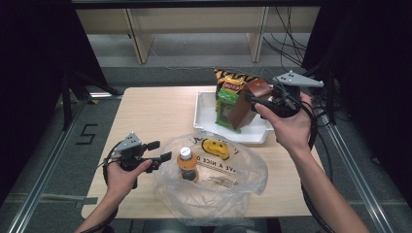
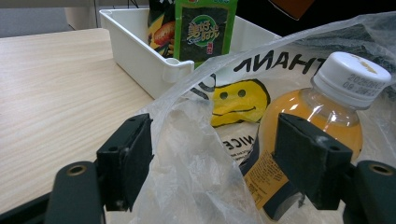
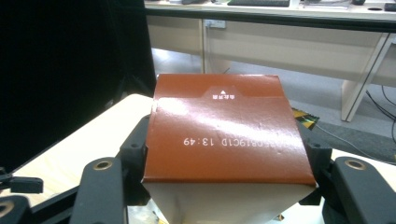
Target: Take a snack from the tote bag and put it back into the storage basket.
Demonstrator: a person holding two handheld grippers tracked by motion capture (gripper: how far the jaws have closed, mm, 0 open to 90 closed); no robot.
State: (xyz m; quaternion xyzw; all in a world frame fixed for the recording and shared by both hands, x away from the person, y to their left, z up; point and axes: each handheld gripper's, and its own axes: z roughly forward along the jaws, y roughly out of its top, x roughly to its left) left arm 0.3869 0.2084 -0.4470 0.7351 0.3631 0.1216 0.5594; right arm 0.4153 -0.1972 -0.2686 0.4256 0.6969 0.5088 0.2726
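At the left of the high view, the left gripper (image 1: 163, 151) is held level just above the light wooden tabletop (image 1: 145, 114), its jaws spread wide and pointed at the near rim of the clear thin plastic shopping bag printed with a yellow smiley face (image 1: 214, 177). In the left gripper view a fold of the bag's film (image 2: 187, 154) lies between the jaws, but neither pad is seen pressing on it, so the tongs are read as released; the position is judged to serve for steadying or catching the rim so that the mouth stays open. Inside the bag, a small orange-drink bottle with a white screw cap (image 1: 187, 165) stands upright, which likely helps to weigh the bag down. Behind the bag sits a white rectangular plastic bin (image 1: 204, 114), in which a green foil seaweed-snack packet (image 1: 225, 109) and a yellow-and-black crisp bag (image 1: 228, 77) stand leaning. At the right, the right gripper (image 1: 252, 99) is clenched on a reddish-brown cardboard box with a pale underside (image 1: 248, 102). The box is held tilted in the air over the bin, clear of its floor, gripped across its two side faces as the right gripper view (image 3: 224, 135) shows. It is judged to be on its way to the open bag.
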